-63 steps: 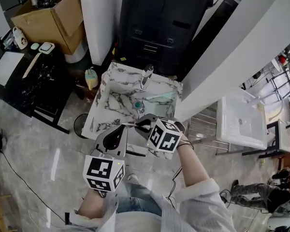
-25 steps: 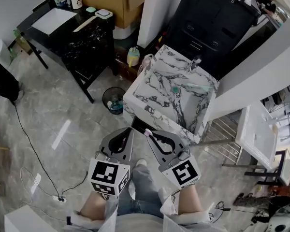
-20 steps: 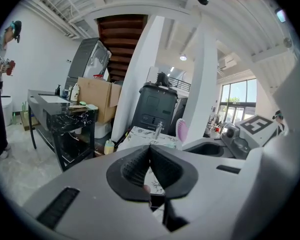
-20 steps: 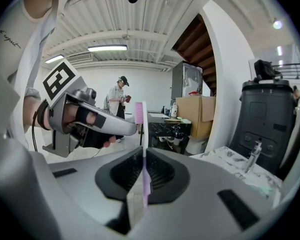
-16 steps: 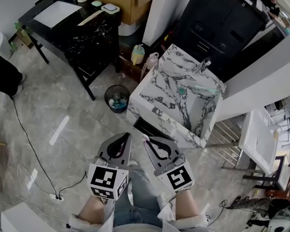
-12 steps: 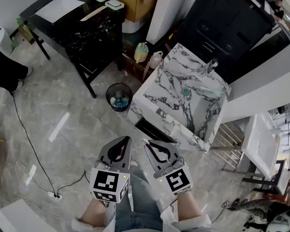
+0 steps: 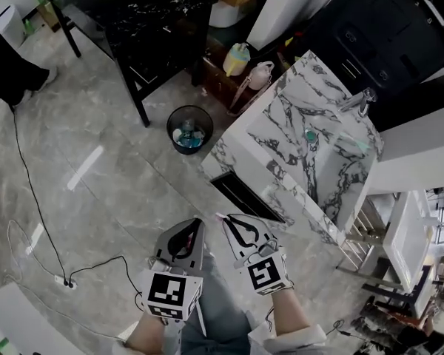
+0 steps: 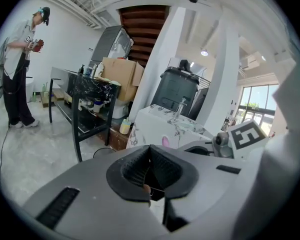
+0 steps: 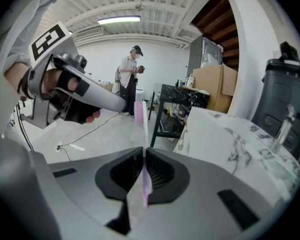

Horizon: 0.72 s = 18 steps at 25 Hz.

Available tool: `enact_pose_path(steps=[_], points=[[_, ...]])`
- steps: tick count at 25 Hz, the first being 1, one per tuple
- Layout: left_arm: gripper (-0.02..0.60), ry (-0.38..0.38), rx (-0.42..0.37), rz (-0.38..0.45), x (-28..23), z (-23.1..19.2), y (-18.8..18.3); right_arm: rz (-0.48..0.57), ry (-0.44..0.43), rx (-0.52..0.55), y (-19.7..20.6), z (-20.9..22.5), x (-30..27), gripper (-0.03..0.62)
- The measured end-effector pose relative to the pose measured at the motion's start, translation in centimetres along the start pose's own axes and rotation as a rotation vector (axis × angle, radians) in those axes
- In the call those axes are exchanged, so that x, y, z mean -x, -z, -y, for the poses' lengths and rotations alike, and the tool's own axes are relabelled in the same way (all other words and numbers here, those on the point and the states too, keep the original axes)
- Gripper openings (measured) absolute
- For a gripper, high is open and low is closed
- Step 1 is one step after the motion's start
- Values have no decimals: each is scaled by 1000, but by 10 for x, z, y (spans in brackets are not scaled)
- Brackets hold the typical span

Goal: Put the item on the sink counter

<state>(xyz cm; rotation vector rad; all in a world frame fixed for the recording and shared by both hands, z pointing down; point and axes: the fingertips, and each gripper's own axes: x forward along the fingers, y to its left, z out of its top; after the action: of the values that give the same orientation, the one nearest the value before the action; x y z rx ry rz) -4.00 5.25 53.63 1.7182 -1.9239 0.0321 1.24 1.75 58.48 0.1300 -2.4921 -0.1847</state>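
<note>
My right gripper [image 7: 226,219] is shut on a pink toothbrush [image 7: 220,215]. In the right gripper view the toothbrush [image 9: 138,110] stands upright between the jaws of that gripper [image 9: 143,150], bristle head on top. My left gripper [image 7: 198,223] is shut and holds nothing; its jaws [image 8: 150,147] meet in the left gripper view. Both hang side by side over the grey floor, a step short of the white marble sink counter [image 7: 281,124], which lies up and to the right. The counter [image 9: 225,139] has a faucet [image 7: 359,98] and a teal drain plug [image 7: 310,134].
A round waste bin [image 7: 190,128] stands on the floor left of the sink. Behind it is a black table [image 7: 148,13]; bottles [image 7: 239,56] sit by the sink's far left corner. A cable [image 7: 29,198] runs over the floor. A person [image 9: 130,79] stands farther off.
Both grippers have drawn back from the sink and now hang over the floor in front of it. The right gripper has kept the toothbrush throughout.
</note>
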Motion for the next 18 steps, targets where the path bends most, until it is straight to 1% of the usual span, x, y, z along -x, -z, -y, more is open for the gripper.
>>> enact_pose_path(steps=[5, 9, 14, 18], points=[[15, -14, 15, 15, -16, -22, 37, -67, 75, 52, 56, 8, -41, 31], [15, -34, 33, 24, -30, -41, 67, -100, 128, 71, 99, 21, -67, 31], [15, -49, 64, 34, -43, -59, 97, -189, 225, 129, 155, 45, -92, 31], [15, -50, 60, 31, -53, -69, 117, -236, 256, 151, 190, 54, -113, 31]])
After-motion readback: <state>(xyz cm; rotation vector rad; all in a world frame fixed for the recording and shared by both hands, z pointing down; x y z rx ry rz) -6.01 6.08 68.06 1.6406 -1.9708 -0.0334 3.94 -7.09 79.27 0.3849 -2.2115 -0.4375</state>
